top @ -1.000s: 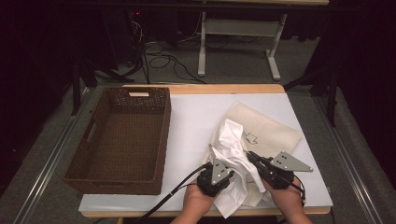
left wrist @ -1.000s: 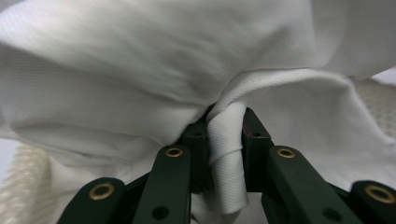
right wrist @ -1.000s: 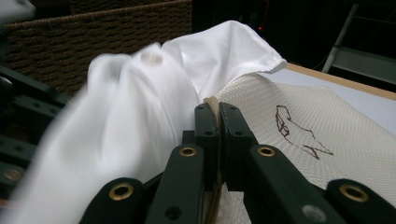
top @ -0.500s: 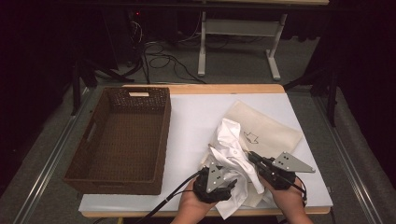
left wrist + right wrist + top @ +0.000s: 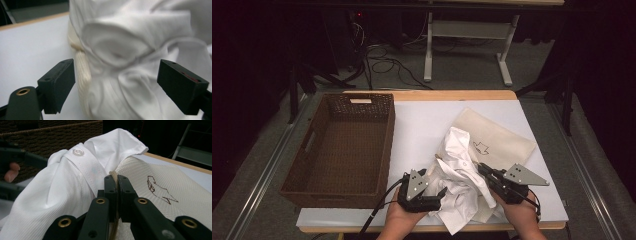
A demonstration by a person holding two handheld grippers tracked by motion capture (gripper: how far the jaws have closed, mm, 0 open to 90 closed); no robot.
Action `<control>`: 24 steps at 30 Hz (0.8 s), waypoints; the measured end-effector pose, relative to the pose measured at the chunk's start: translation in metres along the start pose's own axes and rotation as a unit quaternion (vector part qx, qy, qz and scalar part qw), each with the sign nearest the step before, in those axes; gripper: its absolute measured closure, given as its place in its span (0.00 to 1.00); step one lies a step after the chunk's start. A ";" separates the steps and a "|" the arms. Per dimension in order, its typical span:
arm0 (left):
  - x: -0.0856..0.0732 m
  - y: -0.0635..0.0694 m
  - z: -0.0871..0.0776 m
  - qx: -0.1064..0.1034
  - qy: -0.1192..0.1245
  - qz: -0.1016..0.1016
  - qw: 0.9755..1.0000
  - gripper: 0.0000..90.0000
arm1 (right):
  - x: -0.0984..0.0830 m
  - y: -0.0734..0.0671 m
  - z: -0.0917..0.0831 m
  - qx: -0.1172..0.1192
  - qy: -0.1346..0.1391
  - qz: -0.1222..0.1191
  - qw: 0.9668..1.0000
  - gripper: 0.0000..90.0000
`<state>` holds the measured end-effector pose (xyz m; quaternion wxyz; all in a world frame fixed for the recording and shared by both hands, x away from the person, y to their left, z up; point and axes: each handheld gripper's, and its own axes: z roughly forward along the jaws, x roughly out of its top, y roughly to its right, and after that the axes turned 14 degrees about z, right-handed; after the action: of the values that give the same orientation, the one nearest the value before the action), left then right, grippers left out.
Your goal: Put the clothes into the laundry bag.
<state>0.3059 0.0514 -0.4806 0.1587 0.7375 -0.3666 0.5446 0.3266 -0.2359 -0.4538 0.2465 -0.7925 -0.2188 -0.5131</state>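
A crumpled white shirt (image 5: 462, 180) lies heaped on the near part of a cream cloth bag (image 5: 499, 140), both on the white table (image 5: 422, 125) to the right of an empty brown wicker basket (image 5: 344, 145). The left gripper (image 5: 439, 196), just left of the shirt, has its jaws spread wide after just opening, the cloth between them but not pressed. The right gripper (image 5: 482, 170), at the shirt's right side, is clamped tight on the bag's cream edge (image 5: 113, 176).
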 end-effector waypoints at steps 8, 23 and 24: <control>0.031 0.002 0.030 -0.040 -0.007 0.003 0.999 0.34 | 0.000 0.000 0.000 0.001 -0.001 0.003 1.000 0.98; 0.024 0.026 0.034 -0.067 -0.005 0.032 0.997 0.95 | 0.000 0.000 0.002 0.001 -0.004 0.004 1.000 0.98; 0.022 0.029 0.036 -0.071 -0.013 0.038 0.997 0.95 | 0.000 0.000 0.002 0.001 -0.004 0.004 1.000 0.98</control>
<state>0.3134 0.0008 -0.4781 0.1849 0.7165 -0.4345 0.5135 0.3280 -0.2342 -0.4549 0.2479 -0.7952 -0.2174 -0.5088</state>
